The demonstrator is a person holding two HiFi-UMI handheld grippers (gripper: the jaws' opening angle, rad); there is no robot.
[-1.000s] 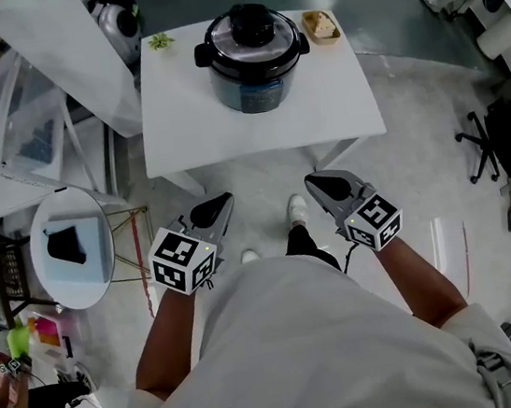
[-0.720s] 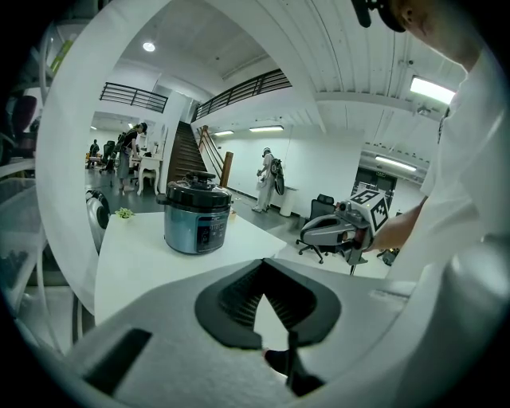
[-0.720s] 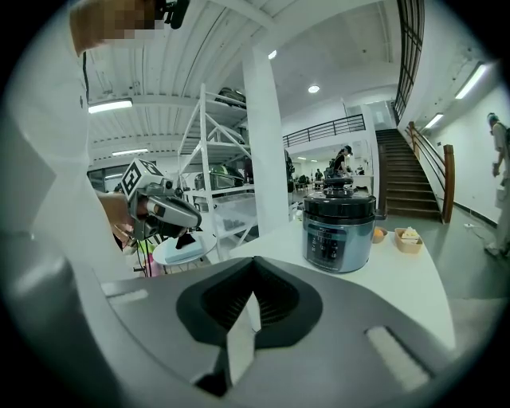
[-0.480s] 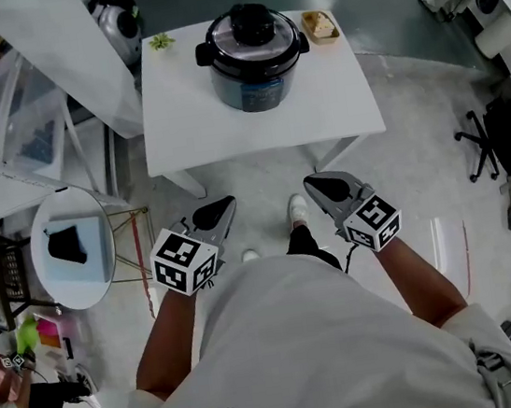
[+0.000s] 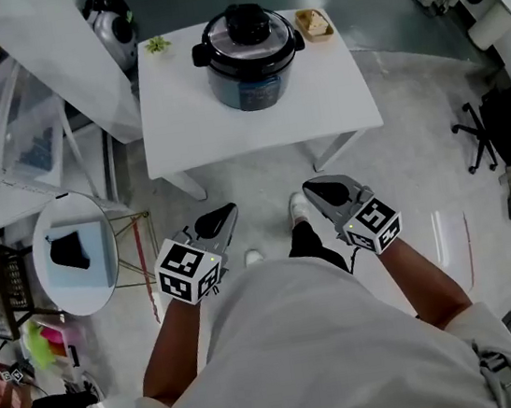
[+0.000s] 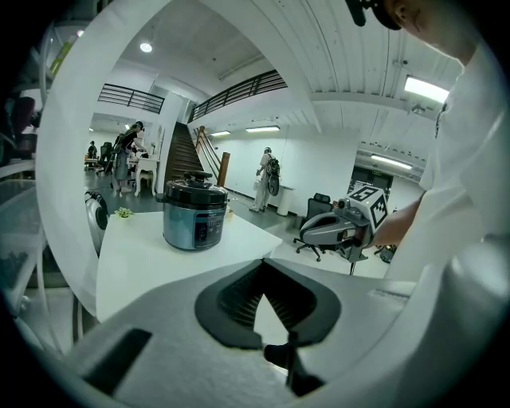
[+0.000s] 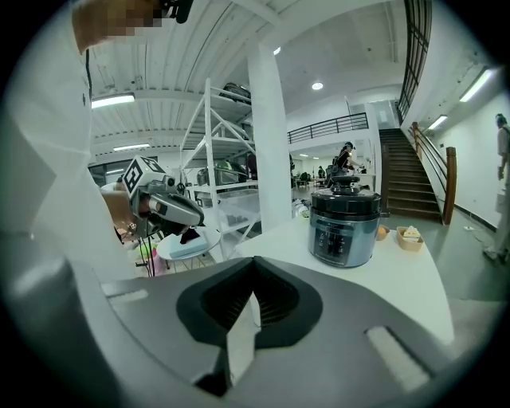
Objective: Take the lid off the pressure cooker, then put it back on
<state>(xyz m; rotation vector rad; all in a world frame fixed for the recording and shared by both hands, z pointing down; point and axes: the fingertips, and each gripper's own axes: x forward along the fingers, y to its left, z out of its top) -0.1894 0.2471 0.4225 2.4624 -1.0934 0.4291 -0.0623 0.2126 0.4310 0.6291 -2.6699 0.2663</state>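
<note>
Nearest, the left gripper (image 5: 224,214) and the right gripper (image 5: 313,186) hang clenched and empty over the grey floor (image 5: 261,174). Farther, the white square table (image 5: 186,114) carries the pressure cooker (image 5: 254,76), its lid (image 5: 248,28) on, between a small plant (image 5: 156,44) at the left and a small tray (image 5: 316,24) at the right.

- Head view looks steeply down from high, well back from the pressure cooker (image 5: 250,43).
- Both gripper views face the pressure cooker from low, well apart from it; all three views share it.

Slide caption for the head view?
Left gripper and right gripper shut, short of the table; cooker lid on.
</note>
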